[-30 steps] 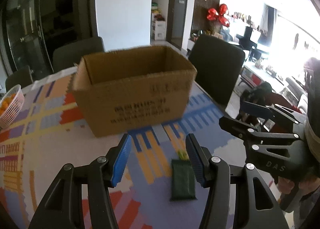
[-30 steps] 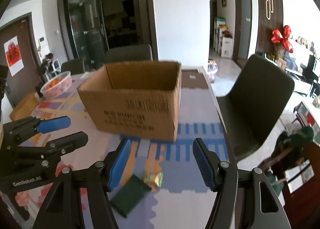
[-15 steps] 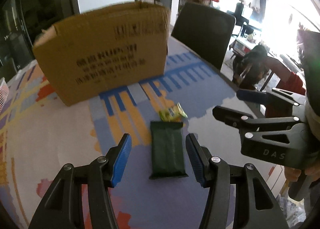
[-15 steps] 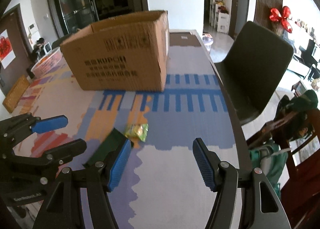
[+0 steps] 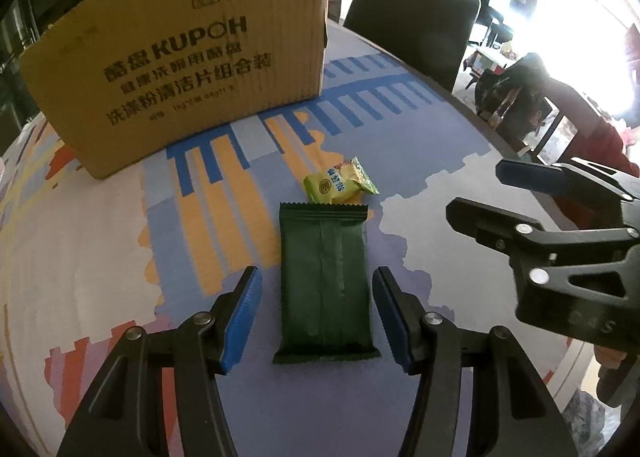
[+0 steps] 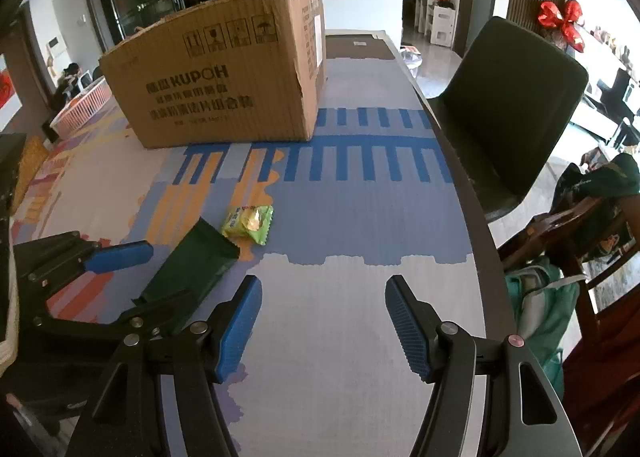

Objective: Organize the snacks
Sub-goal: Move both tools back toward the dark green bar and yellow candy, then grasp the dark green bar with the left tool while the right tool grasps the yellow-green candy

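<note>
A dark green snack packet [image 5: 325, 281] lies flat on the patterned tablecloth, with a small yellow-green snack packet [image 5: 338, 186] just beyond it. My left gripper [image 5: 316, 317] is open, its blue pads on either side of the green packet's near half, not touching it. My right gripper [image 6: 322, 323] is open and empty over bare cloth, to the right of both packets [image 6: 192, 261] [image 6: 248, 222]. It also shows in the left wrist view [image 5: 500, 193]. A brown cardboard box [image 5: 180, 57] stands behind the snacks.
A dark chair [image 6: 516, 105] stands at the table's right edge [image 6: 460, 185]. A pink basket [image 6: 82, 105] sits far left behind the box. A bag and wooden chair [image 6: 576, 217] are off the table on the right.
Both grippers have dropped lower and moved forward toward the table. The left gripper now straddles the green packet, which looked farther ahead before. Both stay open.
</note>
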`<state>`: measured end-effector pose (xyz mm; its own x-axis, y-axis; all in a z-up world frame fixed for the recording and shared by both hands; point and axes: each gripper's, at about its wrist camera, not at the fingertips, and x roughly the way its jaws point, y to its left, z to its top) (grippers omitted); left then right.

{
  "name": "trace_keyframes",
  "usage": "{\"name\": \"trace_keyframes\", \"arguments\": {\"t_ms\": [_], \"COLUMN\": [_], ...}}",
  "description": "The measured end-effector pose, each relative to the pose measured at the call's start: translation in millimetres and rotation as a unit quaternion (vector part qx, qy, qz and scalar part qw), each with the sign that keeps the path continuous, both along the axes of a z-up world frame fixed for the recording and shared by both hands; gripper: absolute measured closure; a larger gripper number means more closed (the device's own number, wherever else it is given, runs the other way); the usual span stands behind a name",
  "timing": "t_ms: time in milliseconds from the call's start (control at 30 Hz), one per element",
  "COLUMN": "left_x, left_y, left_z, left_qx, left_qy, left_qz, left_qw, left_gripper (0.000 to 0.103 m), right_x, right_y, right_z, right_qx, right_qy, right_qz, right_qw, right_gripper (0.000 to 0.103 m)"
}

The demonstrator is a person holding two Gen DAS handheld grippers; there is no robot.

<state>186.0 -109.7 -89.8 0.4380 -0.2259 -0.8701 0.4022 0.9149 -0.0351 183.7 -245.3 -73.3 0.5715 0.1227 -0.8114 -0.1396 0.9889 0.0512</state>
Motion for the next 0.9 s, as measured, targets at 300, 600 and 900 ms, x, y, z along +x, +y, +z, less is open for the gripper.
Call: {"name": "trace_keyframes", "arguments": {"t_ms": [300,600,900], "left_x": [5,4,2], "left_y": [-5,3,30], "left_z": [-9,-7,18], "left_qx": [0.007,-0.013,-0.038], "left_qy": [-0.008,-0.012,-0.023], "left_qz": [0.006,0.014,0.061], "left_qw": [0.9999,0.9997,0.9972], "left_gripper": [0.049,0.060,0.060], "right_x": [1,4,8], "right_y": [-3,-2,9], "right_z": [-5,-7,0], "right_qx": [-0.001,0.005,0.011], "right_qy": [0.006,0.009,-0.006], "right_qz": [-0.005,-0.008,0.003], "right_qw": [1.000,1.000,1.000], "right_gripper": [0.038,0.038,0.038]}}
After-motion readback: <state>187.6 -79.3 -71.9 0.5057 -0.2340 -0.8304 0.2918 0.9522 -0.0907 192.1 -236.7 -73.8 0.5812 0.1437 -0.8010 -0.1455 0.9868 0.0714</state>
